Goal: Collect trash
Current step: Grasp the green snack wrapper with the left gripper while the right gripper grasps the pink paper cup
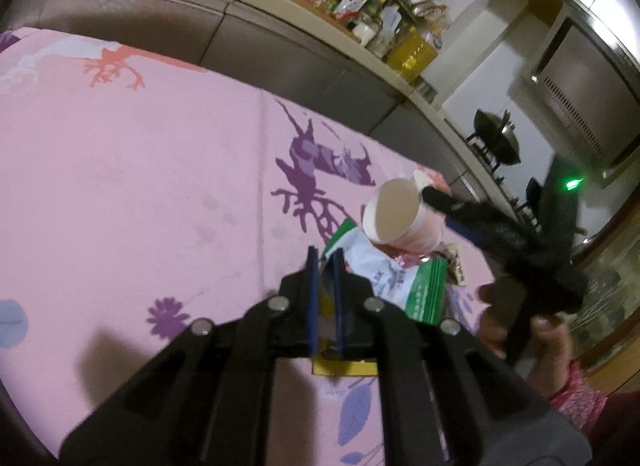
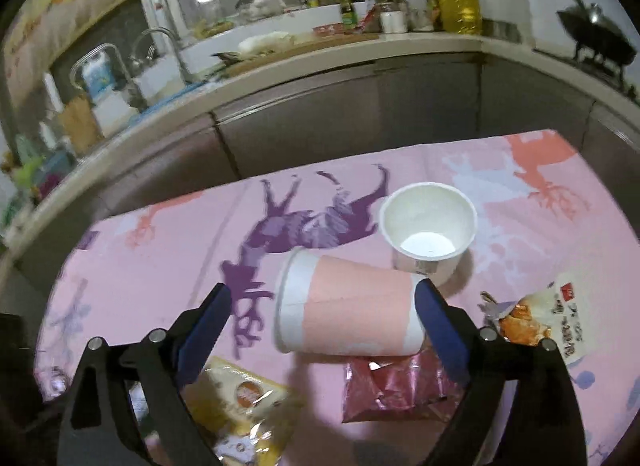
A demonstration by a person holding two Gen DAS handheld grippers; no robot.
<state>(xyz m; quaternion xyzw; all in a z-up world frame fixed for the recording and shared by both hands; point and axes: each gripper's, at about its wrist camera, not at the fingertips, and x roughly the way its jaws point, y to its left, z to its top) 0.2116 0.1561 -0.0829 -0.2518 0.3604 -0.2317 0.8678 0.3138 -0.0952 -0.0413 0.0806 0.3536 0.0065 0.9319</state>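
Observation:
A pink and white paper cup (image 2: pixel 348 306) lies on its side on the pink tablecloth (image 2: pixel 160 266). My right gripper (image 2: pixel 322 296) stands open around it. Its right pad is close to the cup's base and its left pad is well clear of the rim. In the left wrist view the same cup (image 1: pixel 396 221) lies just beyond a green and white packet (image 1: pixel 400 282). My left gripper (image 1: pixel 325 266) is shut on that packet's near corner. A finger (image 1: pixel 444 201) of the right gripper shows blurred at the cup's far side, held by a hand (image 1: pixel 540 342).
An empty white paper bowl (image 2: pixel 428 221) stands upright behind the cup. A red wrapper (image 2: pixel 392 390), a yellow and white wrapper (image 2: pixel 240 398) and an orange and white wrapper (image 2: pixel 544 318) lie nearby. Beyond the table runs a counter (image 2: pixel 320 61) with bottles, a sink and a wok (image 2: pixel 596 41).

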